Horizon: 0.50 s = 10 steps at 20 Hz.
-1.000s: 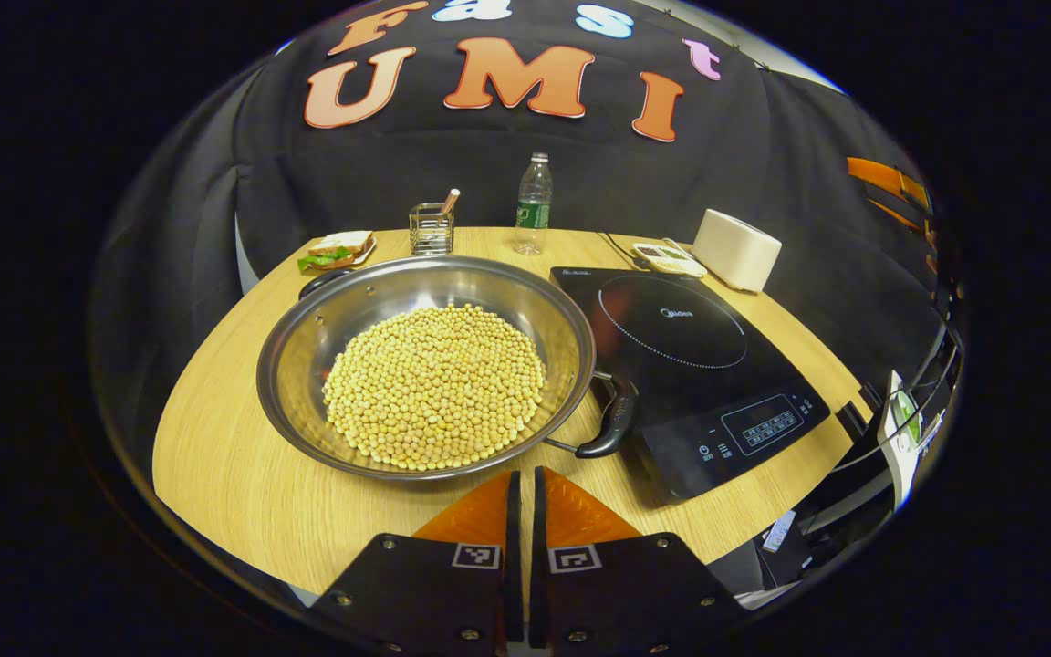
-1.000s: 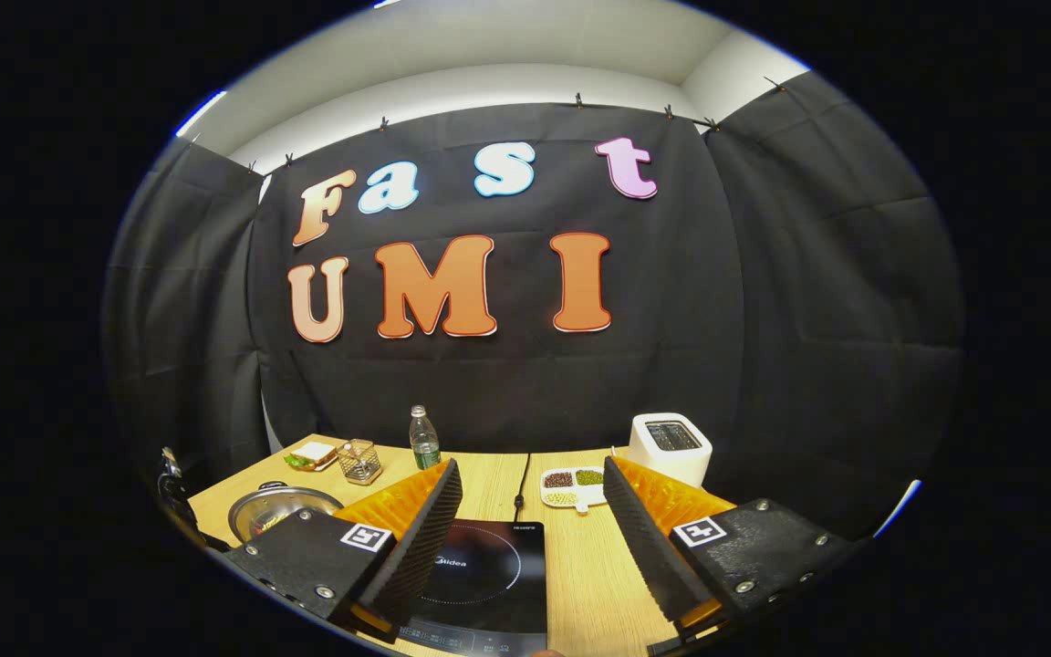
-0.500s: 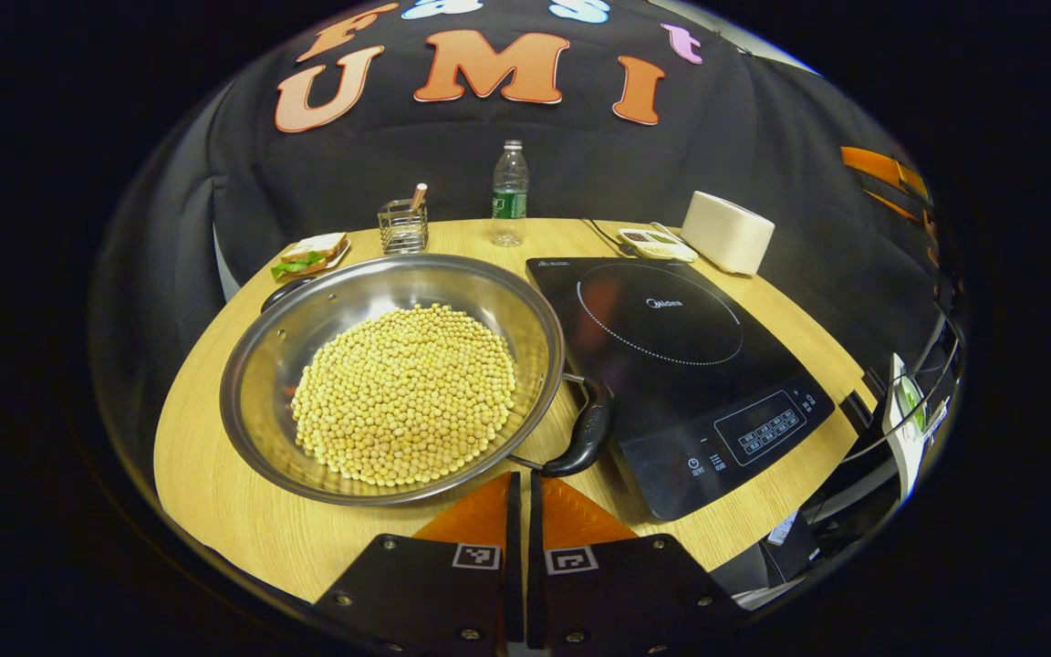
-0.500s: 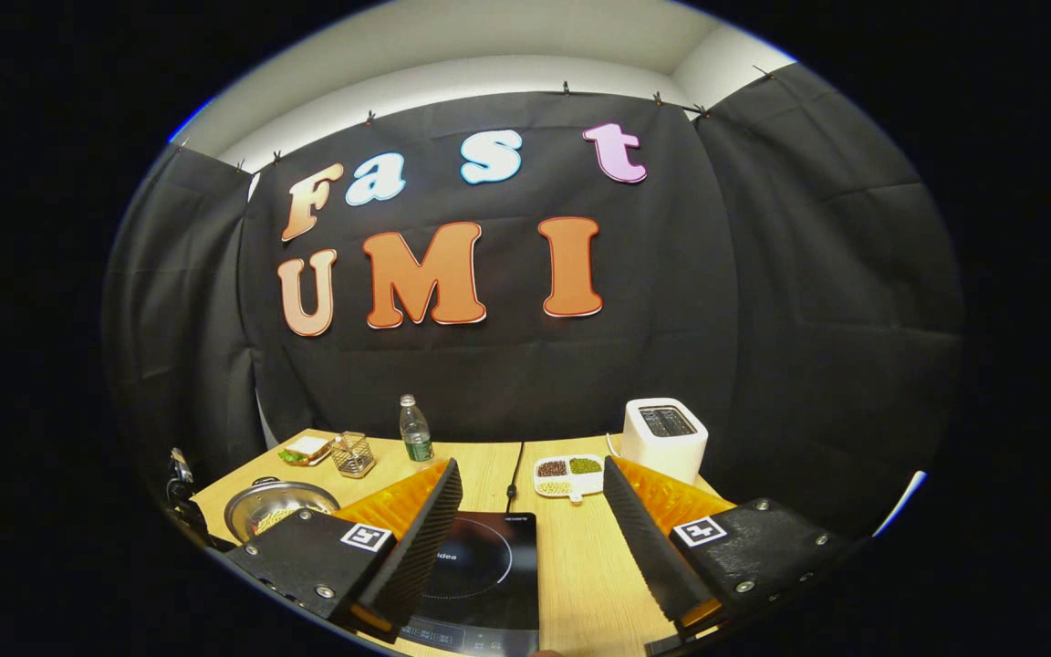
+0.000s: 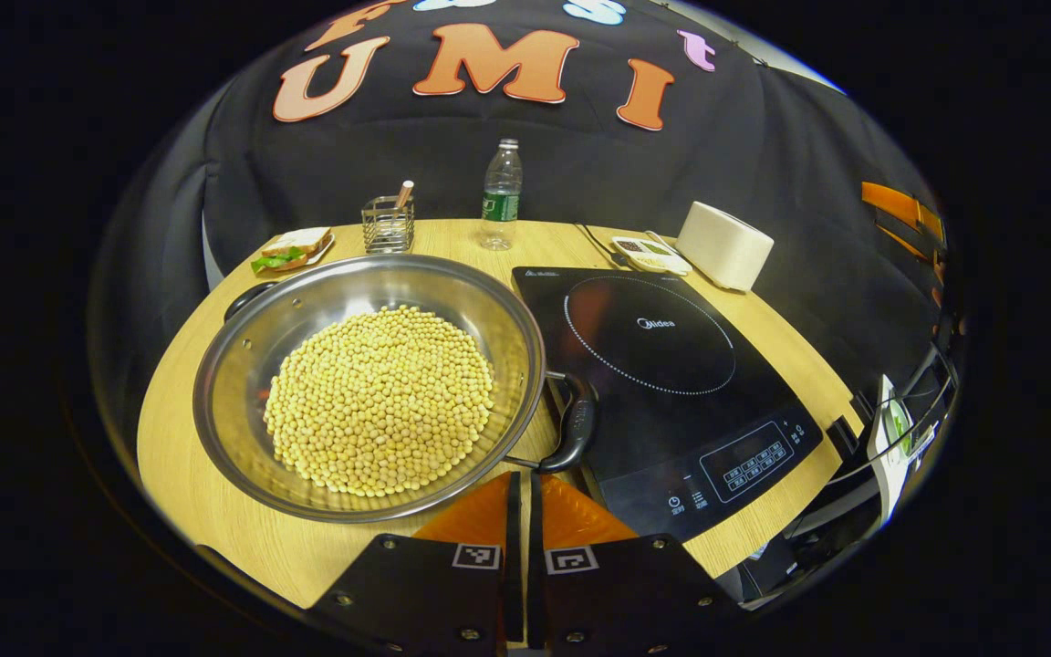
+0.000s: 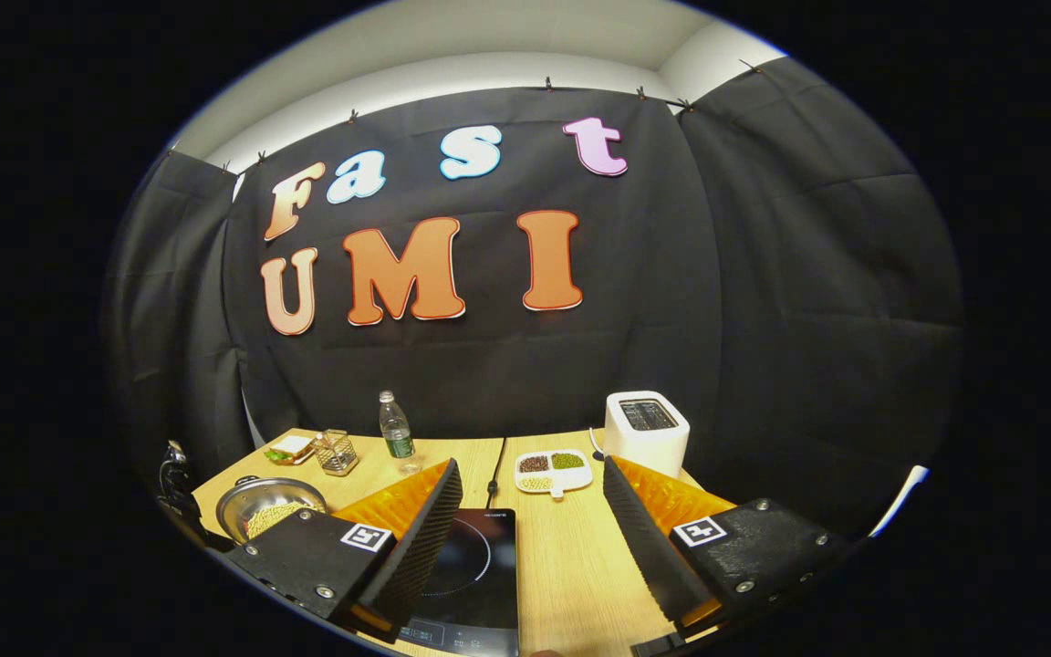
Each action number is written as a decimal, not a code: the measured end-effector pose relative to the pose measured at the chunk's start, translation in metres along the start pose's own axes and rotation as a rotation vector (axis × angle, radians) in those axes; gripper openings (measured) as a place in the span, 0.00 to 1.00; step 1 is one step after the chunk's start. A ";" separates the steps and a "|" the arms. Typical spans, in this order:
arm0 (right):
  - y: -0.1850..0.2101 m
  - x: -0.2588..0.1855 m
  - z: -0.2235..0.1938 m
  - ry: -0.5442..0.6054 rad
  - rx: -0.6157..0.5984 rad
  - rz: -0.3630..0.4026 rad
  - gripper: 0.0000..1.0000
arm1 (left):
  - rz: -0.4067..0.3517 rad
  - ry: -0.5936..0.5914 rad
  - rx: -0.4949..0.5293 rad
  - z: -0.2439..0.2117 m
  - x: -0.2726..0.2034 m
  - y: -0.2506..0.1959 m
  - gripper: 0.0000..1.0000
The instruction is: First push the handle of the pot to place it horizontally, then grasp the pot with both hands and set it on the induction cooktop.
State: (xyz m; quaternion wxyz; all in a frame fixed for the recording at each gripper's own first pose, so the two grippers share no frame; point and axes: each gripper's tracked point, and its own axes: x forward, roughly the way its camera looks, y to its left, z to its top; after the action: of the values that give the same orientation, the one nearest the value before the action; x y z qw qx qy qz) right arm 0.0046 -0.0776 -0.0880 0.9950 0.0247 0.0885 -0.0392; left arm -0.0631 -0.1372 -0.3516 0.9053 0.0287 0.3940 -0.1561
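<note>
A wide steel pot [image 5: 243, 365] full of yellow soybeans sits on the wooden table, left of the black induction cooktop [image 5: 662, 365]. Its near black handle [image 5: 576, 429] points toward the cooktop's front corner; a second black handle [image 5: 247, 297] sticks out at the far left rim. My left gripper [image 5: 521, 479] is shut and empty, its tips just in front of the near handle. In the right gripper view the pot [image 6: 261, 502] lies far left and the cooktop [image 6: 480, 570] lies between the fingers of my right gripper [image 6: 530, 529], which hangs open and empty above the table.
At the back of the table [image 5: 215, 511] stand a water bottle [image 5: 500, 196], a wire holder [image 5: 387, 224], a sandwich on a plate [image 5: 293, 251], a white toaster [image 5: 724, 245] and a divided dish of beans [image 6: 551, 470]. A cord [image 6: 494, 465] runs from the cooktop.
The left gripper has drifted right and nearer the pot's near handle, so the pot slid left in its view. The right gripper view has swung slightly right. Both gripper states are unchanged.
</note>
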 end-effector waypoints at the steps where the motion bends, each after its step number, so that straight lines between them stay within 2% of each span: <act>1: -0.002 0.001 0.000 0.000 -0.001 -0.002 0.97 | -0.001 -0.003 0.006 0.003 0.003 -0.002 0.03; 10: -0.018 0.009 -0.010 0.014 0.011 -0.031 0.97 | -0.014 -0.052 0.035 0.034 0.020 -0.005 0.01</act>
State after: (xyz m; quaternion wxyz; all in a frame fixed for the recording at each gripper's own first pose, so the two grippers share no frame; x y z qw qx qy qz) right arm 0.0102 -0.0960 -0.1001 0.9935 0.0289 0.0957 -0.0547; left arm -0.0277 -0.1537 -0.3426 0.9135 0.0378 0.3677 -0.1701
